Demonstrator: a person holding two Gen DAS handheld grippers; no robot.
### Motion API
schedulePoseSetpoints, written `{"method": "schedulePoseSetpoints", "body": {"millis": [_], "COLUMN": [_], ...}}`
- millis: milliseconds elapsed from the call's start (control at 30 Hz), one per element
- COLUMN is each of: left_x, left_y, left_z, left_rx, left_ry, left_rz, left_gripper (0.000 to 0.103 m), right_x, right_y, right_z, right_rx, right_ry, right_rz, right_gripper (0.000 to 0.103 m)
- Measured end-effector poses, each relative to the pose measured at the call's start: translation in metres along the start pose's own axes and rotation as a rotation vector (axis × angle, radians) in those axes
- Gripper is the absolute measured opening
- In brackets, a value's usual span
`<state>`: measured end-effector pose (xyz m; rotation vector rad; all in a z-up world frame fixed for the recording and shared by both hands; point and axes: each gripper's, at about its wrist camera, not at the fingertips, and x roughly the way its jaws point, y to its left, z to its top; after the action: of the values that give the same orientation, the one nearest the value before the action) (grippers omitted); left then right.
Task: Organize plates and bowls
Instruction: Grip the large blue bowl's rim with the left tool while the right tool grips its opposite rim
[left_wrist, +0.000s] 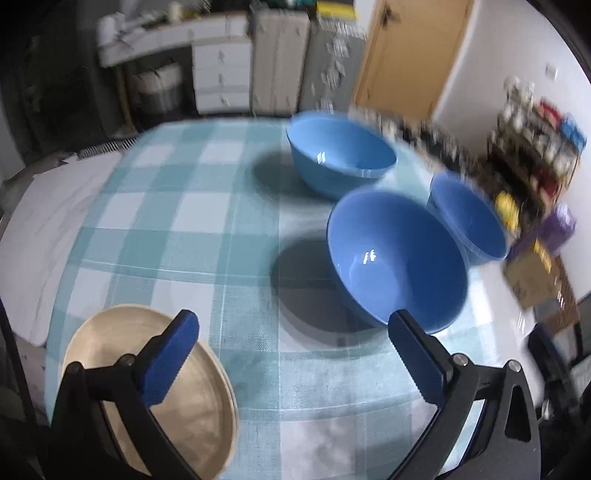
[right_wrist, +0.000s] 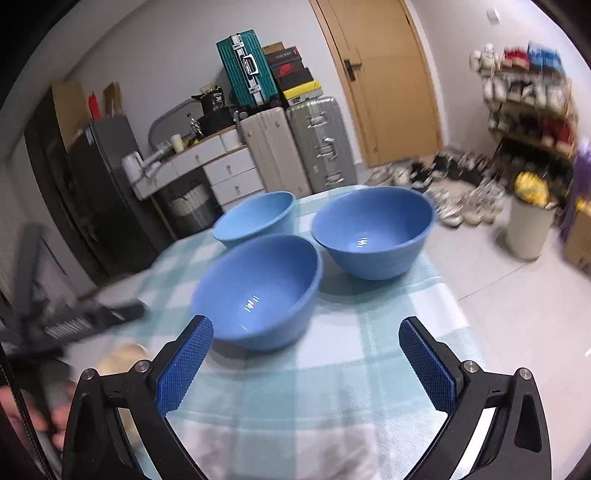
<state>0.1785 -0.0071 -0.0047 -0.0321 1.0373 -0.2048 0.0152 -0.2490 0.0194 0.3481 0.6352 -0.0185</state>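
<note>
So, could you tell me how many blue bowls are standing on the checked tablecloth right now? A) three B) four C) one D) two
A: the left wrist view shows three blue bowls, a far bowl, a near bowl and a right-hand bowl, all upright and separate on the tablecloth, and the right wrist view shows the same count.
</note>
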Motion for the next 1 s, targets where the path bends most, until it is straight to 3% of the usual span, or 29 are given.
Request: {"method": "schedulePoseSetpoints", "body": {"millis": [133, 267, 367, 533, 633, 733, 800, 867, 933, 1000], "left_x": [0.022, 0.053, 0.072, 0.089, 0.098, 0.1, 0.1, 0.101, 0.103, 0.108], "left_y": [-0.007, -0.013, -0.017, -0.015, -0.019, -0.023, -0.023, -0.021, -0.019, -0.017], "left_z": [0.028, 0.051, 0.06, 0.068, 0.069, 0.069, 0.071, 0.073, 0.073, 0.073], "left_rx": [0.037, 0.047, 0.052, -0.006, 0.023, 0.047, 0.056, 0.052, 0.045, 0.043], "left_ry": [0.055, 0.146, 0.183, 0.187, 0.205, 0.202, 0.201, 0.207, 0.217, 0.24], "left_rz": [-0.017, -0.016, -0.027, -0.061, -0.066, -0.086, -0.107, -0.118, -0.136, -0.149], "left_gripper": [0.103, 0.103, 0.103, 0.1, 0.092, 0.078, 0.059, 0.054, 0.047, 0.028], "right_x": [0.02, 0.058, 0.074, 0.104, 0.121, 0.132, 0.135, 0.139, 0.143, 0.148], "right_y": [-0.012, -0.032, -0.036, -0.025, -0.023, -0.019, -0.017, -0.017, -0.02, -0.021], "right_z": [0.028, 0.034, 0.032, 0.032, 0.03, 0.03, 0.028, 0.026, 0.024, 0.021], "right_rx": [0.059, 0.214, 0.267, 0.23, 0.246, 0.226, 0.214, 0.219, 0.238, 0.237], "right_ry": [0.061, 0.219, 0.235, 0.269, 0.3, 0.314, 0.32, 0.33, 0.343, 0.365], "right_rz": [-0.038, 0.031, 0.043, -0.01, -0.008, -0.021, -0.015, -0.002, 0.004, -0.011], "right_gripper": [0.102, 0.102, 0.102, 0.102, 0.096, 0.085, 0.079, 0.073, 0.059, 0.049]}}
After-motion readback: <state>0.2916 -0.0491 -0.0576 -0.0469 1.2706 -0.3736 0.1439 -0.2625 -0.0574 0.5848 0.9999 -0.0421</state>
